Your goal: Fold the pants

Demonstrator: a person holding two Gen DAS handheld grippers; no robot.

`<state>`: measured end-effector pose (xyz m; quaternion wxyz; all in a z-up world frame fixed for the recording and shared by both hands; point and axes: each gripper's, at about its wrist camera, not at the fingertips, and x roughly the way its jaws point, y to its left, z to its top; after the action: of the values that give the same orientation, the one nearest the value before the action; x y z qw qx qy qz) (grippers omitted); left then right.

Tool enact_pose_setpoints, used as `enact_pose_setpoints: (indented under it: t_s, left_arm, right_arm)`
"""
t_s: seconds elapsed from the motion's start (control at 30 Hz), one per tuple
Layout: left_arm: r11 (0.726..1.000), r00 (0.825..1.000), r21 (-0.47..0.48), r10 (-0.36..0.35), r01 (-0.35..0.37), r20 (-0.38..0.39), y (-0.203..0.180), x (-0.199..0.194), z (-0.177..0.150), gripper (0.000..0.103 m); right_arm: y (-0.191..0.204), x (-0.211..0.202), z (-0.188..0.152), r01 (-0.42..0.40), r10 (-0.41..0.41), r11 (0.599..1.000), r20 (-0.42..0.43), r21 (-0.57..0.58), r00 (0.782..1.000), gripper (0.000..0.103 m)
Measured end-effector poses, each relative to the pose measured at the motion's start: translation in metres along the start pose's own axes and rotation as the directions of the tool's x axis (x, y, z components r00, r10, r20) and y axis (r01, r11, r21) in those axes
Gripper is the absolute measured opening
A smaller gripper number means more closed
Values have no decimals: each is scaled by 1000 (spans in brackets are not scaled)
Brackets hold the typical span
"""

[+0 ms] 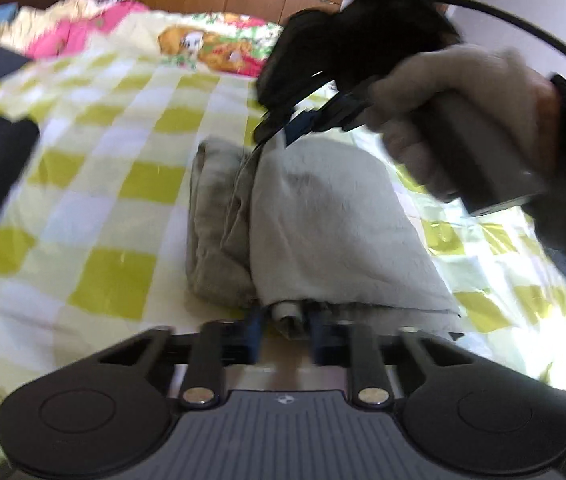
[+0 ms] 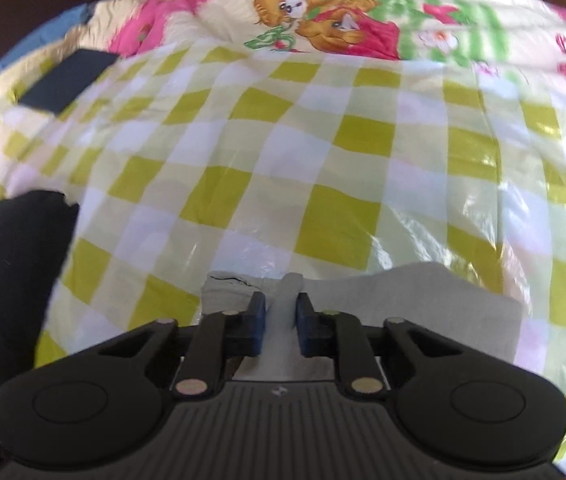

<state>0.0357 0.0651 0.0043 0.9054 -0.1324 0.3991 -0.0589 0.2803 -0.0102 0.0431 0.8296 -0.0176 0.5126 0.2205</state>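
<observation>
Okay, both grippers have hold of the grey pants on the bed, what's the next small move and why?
Probably carry both held edges together across and lay them down to finish the fold. The left gripper pinches a bunched edge of the grey pants, and the right gripper pinches a raised ridge of the cloth. The pants already lie partly folded on the checked sheet, one layer lifted over another.
</observation>
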Motion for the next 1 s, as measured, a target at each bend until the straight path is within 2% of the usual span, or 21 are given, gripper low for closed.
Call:
enact_pose_setpoints:
  t_s: [0.3, 0.47, 0.57, 0.73, 0.87, 1.0]
  left_arm:
    - [999, 998, 34, -24, 22, 52, -4, -8, 5, 21]
    - [997, 987, 42, -67, 61, 148, -4, -31, 15, 21]
    - [997, 983, 38, -72, 66, 171, 0, -34, 21, 21]
    - [998, 982, -42, -43, 51, 182, 27, -39, 23, 21]
    - [996, 986, -84, -13, 27, 165, 46, -34, 16, 21]
    - [994, 989, -106, 6, 9, 145, 57, -30, 6, 21]
  right_arm:
    - [-21, -23, -3, -77, 74, 995, 39, 60, 996, 9]
    - [-27, -55, 9, -116, 106, 990, 121, 82, 987, 9]
    - [-27, -62, 20, -116, 102, 989, 144, 95, 984, 9]
    - [-6, -46, 29, -113, 104, 991, 122, 66, 987, 9]
    - [17, -16, 30, -114, 111, 992, 67, 48, 992, 9]
    - [44, 18, 28, -79, 79, 997, 16, -18, 997, 9]
